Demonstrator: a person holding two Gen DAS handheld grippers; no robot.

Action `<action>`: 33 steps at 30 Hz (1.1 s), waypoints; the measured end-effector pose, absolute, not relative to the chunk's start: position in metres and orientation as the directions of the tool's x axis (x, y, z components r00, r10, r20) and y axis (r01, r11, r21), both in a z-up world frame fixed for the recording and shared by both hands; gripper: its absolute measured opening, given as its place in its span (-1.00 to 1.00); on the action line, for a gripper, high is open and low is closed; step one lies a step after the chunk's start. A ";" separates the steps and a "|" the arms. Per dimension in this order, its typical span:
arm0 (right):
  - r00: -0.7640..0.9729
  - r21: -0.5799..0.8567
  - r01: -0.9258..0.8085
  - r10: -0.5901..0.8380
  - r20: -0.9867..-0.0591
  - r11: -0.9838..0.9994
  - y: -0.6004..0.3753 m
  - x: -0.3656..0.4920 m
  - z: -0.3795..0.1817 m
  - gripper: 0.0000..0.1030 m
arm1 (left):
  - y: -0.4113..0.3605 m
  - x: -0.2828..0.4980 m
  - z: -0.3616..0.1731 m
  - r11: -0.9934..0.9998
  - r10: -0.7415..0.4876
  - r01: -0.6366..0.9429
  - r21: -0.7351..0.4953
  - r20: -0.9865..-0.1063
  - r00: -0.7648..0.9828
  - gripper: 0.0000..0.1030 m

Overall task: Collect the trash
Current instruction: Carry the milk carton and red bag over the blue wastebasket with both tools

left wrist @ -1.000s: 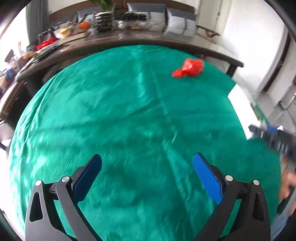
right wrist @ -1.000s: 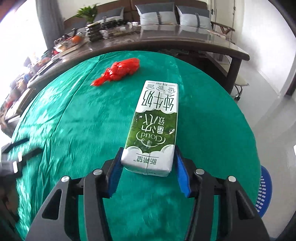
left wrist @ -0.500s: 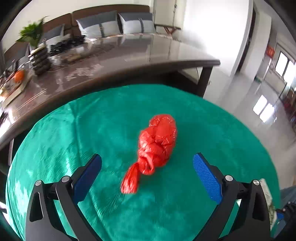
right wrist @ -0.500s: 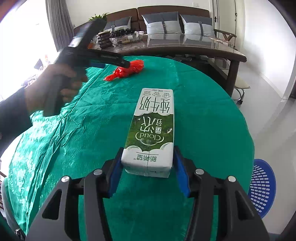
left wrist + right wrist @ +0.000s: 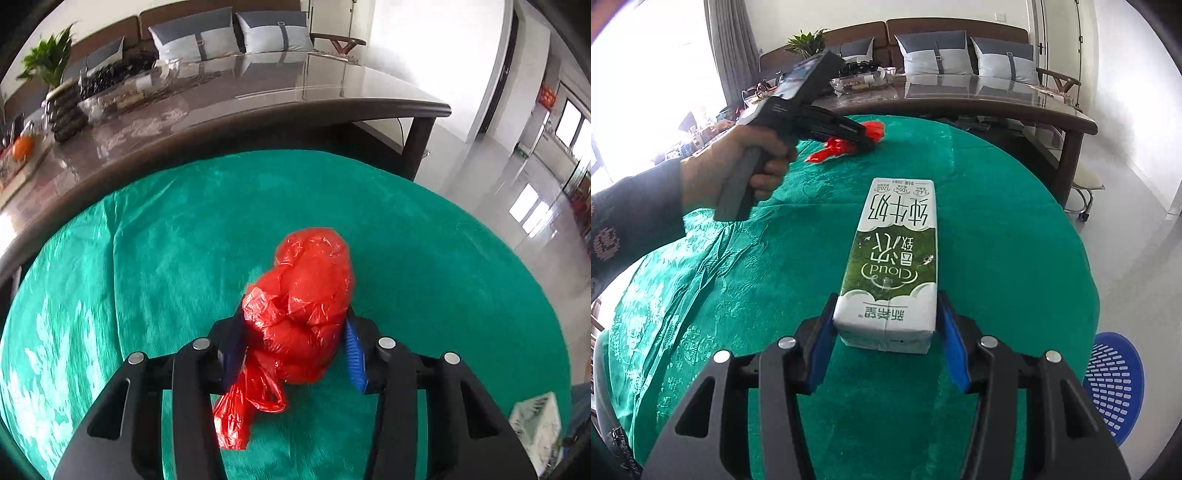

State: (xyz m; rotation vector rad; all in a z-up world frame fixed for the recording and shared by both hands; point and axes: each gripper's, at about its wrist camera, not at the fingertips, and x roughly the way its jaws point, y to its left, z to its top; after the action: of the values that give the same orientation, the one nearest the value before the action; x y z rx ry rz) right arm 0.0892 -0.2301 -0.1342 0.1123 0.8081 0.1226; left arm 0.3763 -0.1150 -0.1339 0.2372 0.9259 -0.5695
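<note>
A crumpled red plastic bag (image 5: 303, 306) lies on the green tablecloth (image 5: 147, 258). My left gripper (image 5: 293, 347) is shut on the bag, its blue pads pressed into both sides; the bag's knotted tail hangs out below. In the right wrist view the left gripper (image 5: 864, 138) and the bag (image 5: 831, 151) show at the far side of the table. My right gripper (image 5: 886, 336) is shut on the near end of a green and white milk carton (image 5: 894, 254), which lies flat on the cloth. The carton's corner also shows in the left wrist view (image 5: 535, 421).
A blue perforated basket (image 5: 1115, 380) stands on the floor past the table's right edge. A dark glossy long table (image 5: 258, 99) with dishes and a plant runs behind the round table. A sofa with grey cushions (image 5: 934, 51) stands at the back wall.
My left gripper moved forward over the red bag and shut on it. My right gripper stayed shut on the milk carton and barely moved.
</note>
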 end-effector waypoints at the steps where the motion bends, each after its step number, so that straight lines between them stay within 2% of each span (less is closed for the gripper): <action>1: 0.687 0.145 -0.068 0.151 -0.711 0.987 -0.231 0.089 -0.134 -0.03 | -0.109 0.370 -0.129 0.841 -0.347 0.540 -0.038 -0.804 0.483 -0.15; 9: 0.675 0.199 -0.122 0.228 -0.702 0.972 -0.212 0.090 -0.130 -0.03 | -0.034 0.246 -0.110 0.909 -0.308 0.403 -0.110 -0.829 0.467 -0.14; 16: 0.639 0.128 -0.158 0.200 -0.742 0.979 -0.195 0.065 -0.131 -0.02 | 0.004 0.143 -0.123 0.938 -0.286 0.317 -0.140 -0.830 0.480 -0.07; 17: 0.632 0.119 -0.162 0.195 -0.750 0.980 -0.195 0.062 -0.131 -0.01 | 0.006 0.136 -0.126 0.938 -0.288 0.315 -0.144 -0.830 0.478 0.04; 18: 0.625 0.115 -0.163 0.193 -0.757 0.980 -0.197 0.062 -0.131 0.00 | 0.007 0.129 -0.130 0.936 -0.292 0.319 -0.149 -0.833 0.469 0.27; 21: 0.593 0.120 -0.160 0.193 -0.782 0.980 -0.204 0.057 -0.128 0.43 | 0.010 0.118 -0.133 0.924 -0.314 0.351 -0.153 -0.829 0.463 0.51; 23: 0.587 0.128 -0.156 0.196 -0.786 0.979 -0.210 0.056 -0.123 0.49 | 0.013 0.112 -0.128 0.909 -0.332 0.389 -0.149 -0.824 0.459 0.64; 31: 0.454 0.257 -0.121 0.283 -0.845 0.959 -0.219 0.101 -0.104 0.52 | 0.020 0.122 -0.114 0.892 -0.339 0.432 -0.135 -0.831 0.440 0.68; 33: 0.403 0.243 -0.117 0.270 -0.874 0.963 -0.212 0.123 -0.103 0.52 | 0.015 0.128 -0.112 0.887 -0.328 0.446 -0.117 -0.841 0.432 0.68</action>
State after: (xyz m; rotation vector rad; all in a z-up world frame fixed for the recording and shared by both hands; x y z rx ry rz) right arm 0.1235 -0.2119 -0.1034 0.1516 1.1306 0.2452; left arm 0.1284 0.0154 -0.1124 0.1299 1.0162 -0.4839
